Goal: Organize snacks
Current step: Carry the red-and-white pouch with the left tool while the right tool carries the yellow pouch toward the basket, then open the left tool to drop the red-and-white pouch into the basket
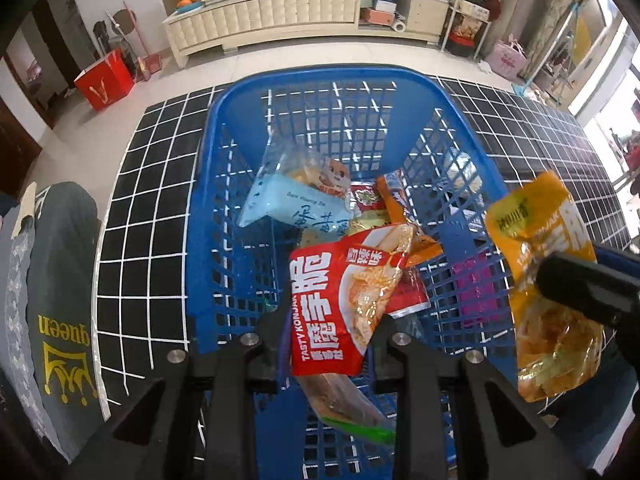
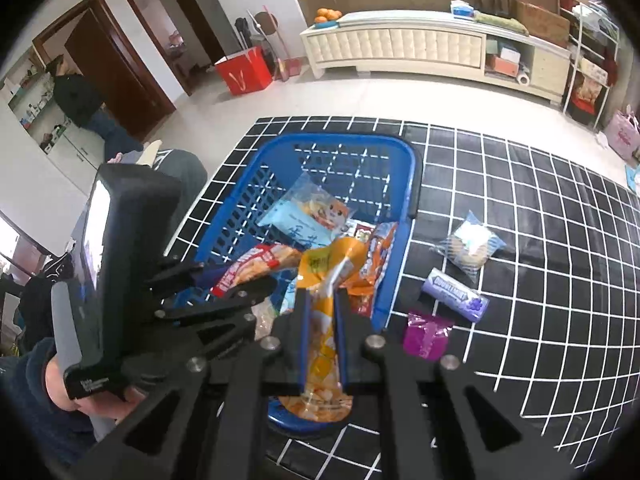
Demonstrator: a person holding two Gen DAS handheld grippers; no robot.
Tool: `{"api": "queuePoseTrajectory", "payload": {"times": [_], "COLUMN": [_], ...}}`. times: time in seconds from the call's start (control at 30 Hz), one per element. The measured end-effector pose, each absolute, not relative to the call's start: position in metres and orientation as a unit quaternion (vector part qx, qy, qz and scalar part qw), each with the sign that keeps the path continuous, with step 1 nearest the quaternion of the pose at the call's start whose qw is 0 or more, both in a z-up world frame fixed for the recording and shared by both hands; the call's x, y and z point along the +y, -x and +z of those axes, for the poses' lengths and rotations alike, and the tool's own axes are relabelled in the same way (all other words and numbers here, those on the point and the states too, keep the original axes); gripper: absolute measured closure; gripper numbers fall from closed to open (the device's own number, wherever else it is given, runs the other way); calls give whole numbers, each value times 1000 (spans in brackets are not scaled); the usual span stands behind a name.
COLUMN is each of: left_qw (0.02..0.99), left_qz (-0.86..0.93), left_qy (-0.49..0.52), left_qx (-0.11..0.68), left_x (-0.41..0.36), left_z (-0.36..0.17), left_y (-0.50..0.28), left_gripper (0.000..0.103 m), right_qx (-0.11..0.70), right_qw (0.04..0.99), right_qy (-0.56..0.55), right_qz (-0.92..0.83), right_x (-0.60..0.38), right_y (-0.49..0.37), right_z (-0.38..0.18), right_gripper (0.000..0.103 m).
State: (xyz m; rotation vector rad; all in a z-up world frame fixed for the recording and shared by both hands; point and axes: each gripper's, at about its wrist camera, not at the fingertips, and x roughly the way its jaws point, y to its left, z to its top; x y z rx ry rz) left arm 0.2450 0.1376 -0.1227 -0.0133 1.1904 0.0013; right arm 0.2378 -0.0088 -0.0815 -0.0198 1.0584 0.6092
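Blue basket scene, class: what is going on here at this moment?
A person holds a claw in each hand over a blue basket on a black grid mat. The left claw is shut on a red konjac packet; the right claw is shut on an orange packet. Both packets hang above the basket, which already holds several snacks. Three items lie on the mat beside it: a clear biscuit packet, a purple gum pack and a magenta packet.
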Motion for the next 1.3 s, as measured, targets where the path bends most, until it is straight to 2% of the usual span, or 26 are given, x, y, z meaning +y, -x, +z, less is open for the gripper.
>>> {"api": "queuePoseTrajectory", "payload": {"times": [0.07, 0.13, 0.17, 0.27, 0.4, 0.53, 0.63, 1.3], "left_qw": [832, 835, 836, 834, 830, 831, 833, 848], "left_qz": [2, 15, 19, 25, 26, 24, 17, 10], "left_qy": [0, -16, -20, -14, -13, -9, -1, 8], "left_qx": [555, 550, 548, 551, 557, 555, 553, 530], "left_x": [137, 134, 133, 133, 135, 135, 136, 154], "left_z": [-119, -115, -112, -106, -103, -98, -94, -84], "left_y": [-243, -240, -239, -237, -233, -227, -224, -226], "left_gripper": [75, 70, 64, 61, 49, 48, 39, 36], "right_qx": [497, 496, 495, 492, 489, 484, 480, 489], "right_qw": [818, 818, 818, 820, 820, 823, 825, 820], "right_qy": [12, 10, 8, 6, 7, 4, 5, 20], "right_qz": [288, 290, 291, 294, 297, 298, 298, 297], "right_x": [-8, -9, -10, -13, -16, -18, -19, 3], "right_y": [-235, -232, -231, -225, -219, -215, -215, -232], "right_z": [-83, -82, -80, -77, -73, -69, -66, -76], "right_gripper": [88, 88, 88, 88, 88, 88, 88, 88]}}
